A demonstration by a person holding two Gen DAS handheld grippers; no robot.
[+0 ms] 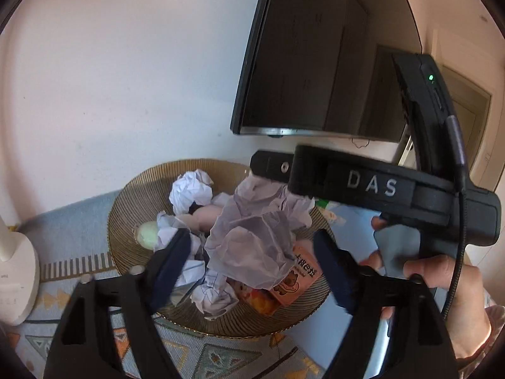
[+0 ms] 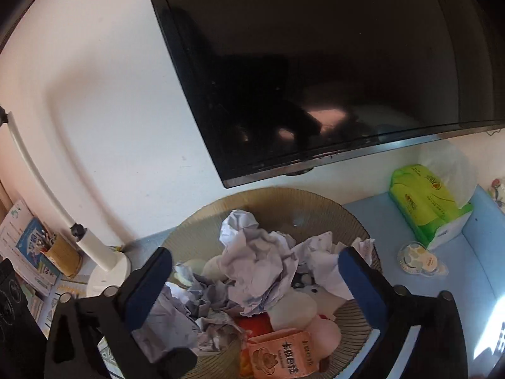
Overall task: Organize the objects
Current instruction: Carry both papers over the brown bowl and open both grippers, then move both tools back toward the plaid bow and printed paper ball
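Paper filled the ribbed bowl (image 2: 356, 221), and both tools hung over it with their jaws wide and empty. In the right wrist view the right gripper (image 2: 255, 287) straddled the crumpled paper wad (image 2: 258, 268) at the heap's centre, one blue pad at 9 o'clock and the other at 3 o'clock of it, neither visibly touching. The pink snack box (image 2: 281, 357) lay at 6 o'clock of the wad, against the near rim, with pale round items beside it that I could not identify. The left gripper (image 1: 252, 265) likewise bracketed a large wad (image 1: 252, 237) from its own side. Outside the bowl, the green tissue pack (image 2: 426, 202) sat on the blue worktop at 2 o'clock, under the dark screen (image 2: 315, 63).

The step in hand looked like lifting one wad out of the heap. To do it well, the right gripper should probably descend straight, so the pads meet the wad's widest part, then close gently; paper compresses, so a late, shallow pinch may tear off a corner. Only one tool should likely take it, lest they collide.
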